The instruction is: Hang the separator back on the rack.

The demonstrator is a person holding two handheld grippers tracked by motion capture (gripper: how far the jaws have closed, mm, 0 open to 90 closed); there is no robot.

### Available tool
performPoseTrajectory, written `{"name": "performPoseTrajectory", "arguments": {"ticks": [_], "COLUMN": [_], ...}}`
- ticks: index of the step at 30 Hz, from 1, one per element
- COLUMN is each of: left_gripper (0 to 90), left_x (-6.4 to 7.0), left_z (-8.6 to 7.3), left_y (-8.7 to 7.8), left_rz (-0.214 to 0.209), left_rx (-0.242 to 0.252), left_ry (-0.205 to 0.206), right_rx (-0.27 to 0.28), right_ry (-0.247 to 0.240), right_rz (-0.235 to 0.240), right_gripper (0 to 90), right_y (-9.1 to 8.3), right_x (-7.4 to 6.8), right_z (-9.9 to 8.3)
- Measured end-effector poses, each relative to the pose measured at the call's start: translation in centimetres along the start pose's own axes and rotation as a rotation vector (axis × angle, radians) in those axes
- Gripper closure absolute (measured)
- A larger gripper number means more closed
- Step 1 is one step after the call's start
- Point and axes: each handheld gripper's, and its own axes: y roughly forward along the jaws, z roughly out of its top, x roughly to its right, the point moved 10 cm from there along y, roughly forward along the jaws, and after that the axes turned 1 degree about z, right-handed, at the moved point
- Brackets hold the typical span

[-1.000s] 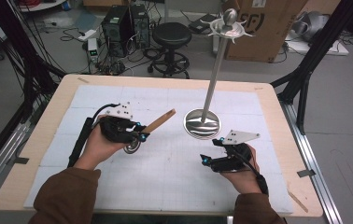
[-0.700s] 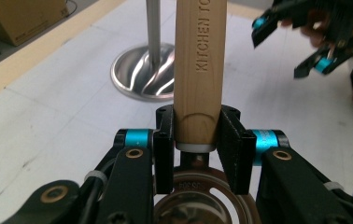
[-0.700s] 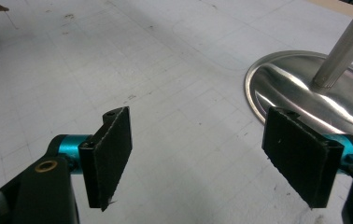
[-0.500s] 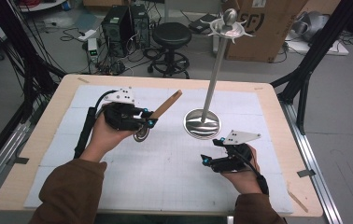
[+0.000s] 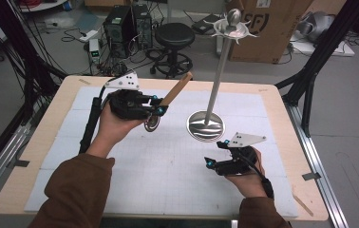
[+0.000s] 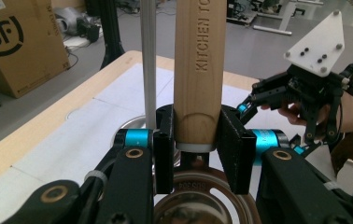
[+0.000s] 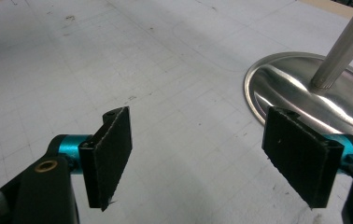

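We see the left hand-held gripper (image 5: 157,110) clamped on the wooden handle (image 6: 198,70) of a kitchen utensil, held above the tabletop (image 5: 168,161) with its metal head (image 5: 152,124) hanging low. The right hand-held gripper (image 5: 215,154) rests near the stand's round base (image 5: 206,126), jaws spread wide and holding nothing.

One wooden-handled utensil (image 5: 168,100), one metal stand (image 5: 206,124), two grippers (image 5: 160,112) (image 5: 209,163).

My left gripper (image 6: 195,149) clamps the wooden handle (image 6: 199,70) (stamped "KITCHEN"), a metal pole (image 6: 147,56) rising just behind my jaw.
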Motion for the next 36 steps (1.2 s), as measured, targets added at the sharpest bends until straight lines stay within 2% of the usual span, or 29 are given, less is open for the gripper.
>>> {"name": "performPoseTrajectory", "arguments": {"ticks": [4, 9, 18, 22, 32, 36], "left_gripper": [69.1, 69.1, 69.1, 69.1, 69.1, 69.1], "left_x": [-0.1, 0.0, -0.5, -0.7, -1.3, -1.3], "left_z": [0.8, 2.1, 4.5, 5.3, 7.4, 8.4], "left_y": [0.0, 0.1, 0.2, 0.3, 0.4, 0.7], "left_rz": [-0.006, -0.034, -0.05, -0.052, -0.041, -0.038], "left_rx": [0.012, 0.034, 0.035, 0.036, 0.076, 0.069], "left_ry": [0.006, 0.009, 0.031, 0.038, 0.039, 0.058], "right_rx": [-0.001, -0.002, -0.003, 0.001, 0.002, 0.002], "right_ry": [-0.008, -0.004, 0.005, 0.002, 0.01, 0.013], "right_rz": [-0.002, -0.004, -0.004, -0.003, -0.007, -0.006], "right_gripper": [23.3, 23.3, 23.3, 23.3, 23.3, 23.3], "right_y": [0.1, 0.0, -0.1, -0.1, -0.4, -0.4], "right_x": [0.0, 0.1, 0.2, 0.2, 0.3, 0.4], "right_z": [0.0, -0.1, -0.2, -0.2, -0.4, -0.5]}}
